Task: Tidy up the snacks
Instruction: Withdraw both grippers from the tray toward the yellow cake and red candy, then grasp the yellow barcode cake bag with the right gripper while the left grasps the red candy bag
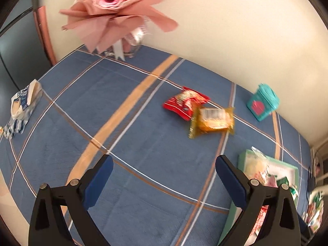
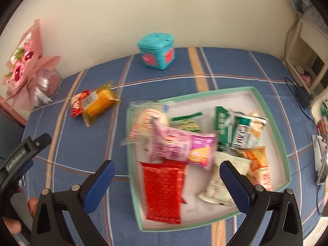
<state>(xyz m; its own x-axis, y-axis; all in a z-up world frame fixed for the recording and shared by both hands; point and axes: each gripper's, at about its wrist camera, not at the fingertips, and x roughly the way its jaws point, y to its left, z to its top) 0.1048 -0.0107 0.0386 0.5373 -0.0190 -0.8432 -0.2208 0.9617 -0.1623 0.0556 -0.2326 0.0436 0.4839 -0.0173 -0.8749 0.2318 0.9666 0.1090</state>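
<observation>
A red snack packet [image 1: 185, 103] and a yellow snack packet [image 1: 213, 121] lie touching on the blue checked tablecloth, ahead of my open, empty left gripper [image 1: 164, 170]. They also show in the right wrist view, red [image 2: 76, 104] and yellow [image 2: 98, 102]. A green-rimmed white box [image 2: 272, 123] holds several snack packets, among them a pink one [image 2: 180, 145] and a red one [image 2: 164, 190]. My right gripper [image 2: 167, 174] is open and empty, above the box's near side. The box's corner [image 1: 244, 155] shows right of the left gripper.
A teal lidded tub [image 1: 263, 102] stands near the wall; it also shows in the right wrist view [image 2: 156, 50]. A pink bouquet in a glass vase [image 1: 114, 16] stands at the back left. A blue-white bag [image 1: 22, 106] lies at the table's left edge.
</observation>
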